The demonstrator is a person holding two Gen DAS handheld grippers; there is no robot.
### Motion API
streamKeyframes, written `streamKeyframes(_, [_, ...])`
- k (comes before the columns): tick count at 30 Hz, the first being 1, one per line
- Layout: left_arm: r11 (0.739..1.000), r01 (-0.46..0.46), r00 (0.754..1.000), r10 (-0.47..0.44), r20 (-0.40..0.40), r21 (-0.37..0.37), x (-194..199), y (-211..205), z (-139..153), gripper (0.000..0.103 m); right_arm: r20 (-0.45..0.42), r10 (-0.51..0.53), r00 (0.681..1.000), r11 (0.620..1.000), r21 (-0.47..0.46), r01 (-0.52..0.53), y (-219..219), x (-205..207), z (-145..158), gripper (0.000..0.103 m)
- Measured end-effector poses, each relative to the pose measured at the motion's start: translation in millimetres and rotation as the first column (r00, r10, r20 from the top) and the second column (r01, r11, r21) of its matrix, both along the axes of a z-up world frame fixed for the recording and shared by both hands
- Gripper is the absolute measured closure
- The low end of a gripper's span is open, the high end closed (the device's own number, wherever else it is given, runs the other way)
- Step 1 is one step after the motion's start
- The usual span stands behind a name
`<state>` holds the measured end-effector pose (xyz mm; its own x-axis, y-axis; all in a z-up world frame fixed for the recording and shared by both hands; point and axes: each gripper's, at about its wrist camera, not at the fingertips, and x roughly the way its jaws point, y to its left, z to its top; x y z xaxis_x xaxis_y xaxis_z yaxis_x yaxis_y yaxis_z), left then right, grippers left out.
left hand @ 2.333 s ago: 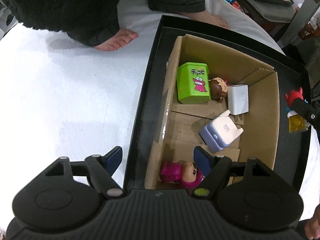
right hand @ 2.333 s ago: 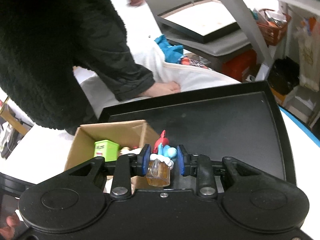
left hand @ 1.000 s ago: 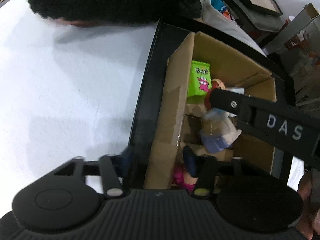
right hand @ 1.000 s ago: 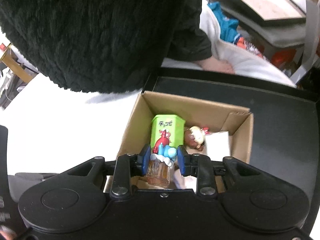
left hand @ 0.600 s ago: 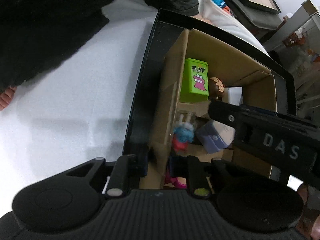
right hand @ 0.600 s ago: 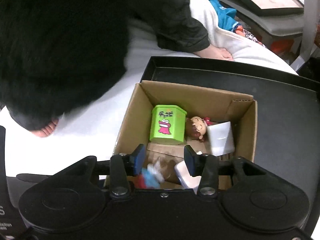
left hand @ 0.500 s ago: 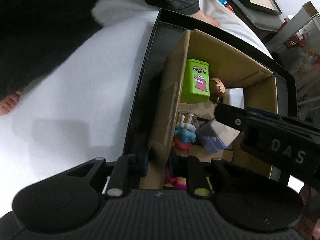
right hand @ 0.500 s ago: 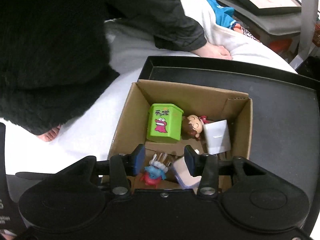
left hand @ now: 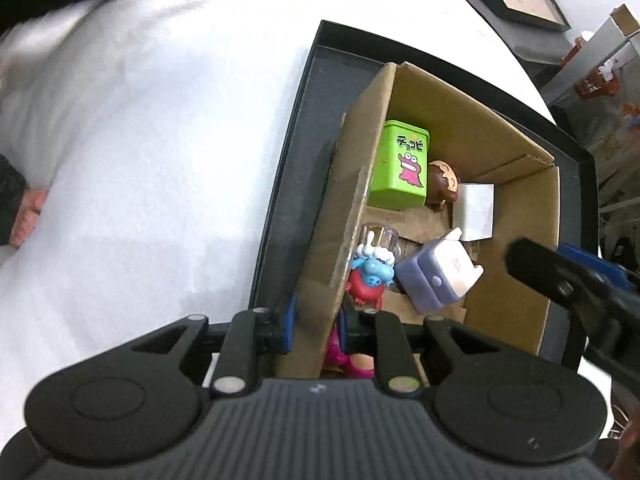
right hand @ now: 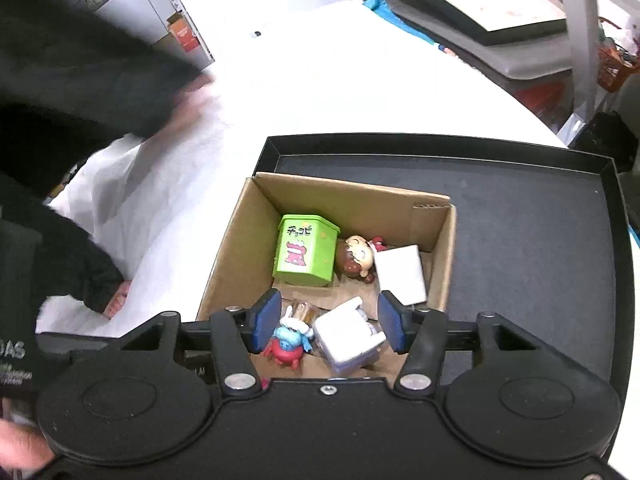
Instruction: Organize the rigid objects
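Right wrist view: the right gripper [right hand: 327,326] hangs over the open brown cardboard box [right hand: 228,256] with its blue-padded jaws spread wide and nothing between them. Below the gap, on the box floor, lies a small clear glass mug figure with a blue and red creature [right hand: 290,340] on its side, touching a lavender and white boxy toy [right hand: 348,340]. Further in stand a lime-green tin with a pink monster face and Japanese characters [right hand: 306,250], a brown-haired doll head [right hand: 354,258] touching it, and a white block [right hand: 400,272] against the far right wall.

Left wrist view: the left gripper [left hand: 316,326] has its jaws pinching the near left wall of the cardboard box [left hand: 516,200], one blue pad outside, the other inside. Only this view shows a magenta-dressed figure [left hand: 340,354] tucked at the box's near corner behind the gripper body. The mug figure [left hand: 370,264], the lavender toy [left hand: 438,276] and the green tin [left hand: 400,164], whose lettering reads チョコビ, show here too.

The box sits in a shallow black tray [right hand: 540,248] on a white tablecloth [right hand: 320,80]. The letters "AS" show in white on the dark shape at the right view's left edge. A person in a black fleece sleeve [right hand: 60,80] leans in at the left; framed boards [right hand: 480,4] and shelving fill the background.
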<state>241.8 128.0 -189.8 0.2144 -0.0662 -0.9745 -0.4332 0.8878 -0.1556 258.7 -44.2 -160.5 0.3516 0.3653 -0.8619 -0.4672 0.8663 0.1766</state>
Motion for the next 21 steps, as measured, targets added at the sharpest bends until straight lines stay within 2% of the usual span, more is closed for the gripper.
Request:
streamKeyframes(2, [1.000, 0.004, 1.000, -0.004, 0.001, 0.019, -0.6, -1.9, 5.4, 0.079, 0.013, -0.007, 1.000, 1.000, 0.002, 0.007, -7.4, -2.2, 4.9, 0.039])
streamKeyframes(4, [1.000, 0.006, 1.000, -0.006, 0.000, 0.029, -2.9, -3.0, 10.8, 0.067, 0.023, -0.022, 0.999, 1.000, 0.007, 0.022, -16.9, -5.4, 9.2, 0.034])
streamKeyframes(7, [0.999, -0.014, 1.000, 0.014, 0.013, 0.041, -9.7, -1.1, 19.7, 0.054, 0.041, -0.048, 0.998, 0.999, 0.000, 0.048, -31.9, -9.4, 11.3, 0.026])
streamKeyframes(15, [0.997, 0.007, 0.998, -0.011, 0.054, 0.075, -26.7, -16.1, 52.9, 0.034, 0.051, -0.143, 0.988, 0.990, -0.006, 0.143, -74.6, -27.7, 18.1, 0.012])
streamKeyframes(21, [0.993, 0.044, 0.992, -0.057, 0.111, 0.109, -42.7, -35.0, 85.3, 0.026, 0.083, -0.195, 0.977, 0.981, 0.012, 0.195, -98.8, -49.9, 34.7, 0.003])
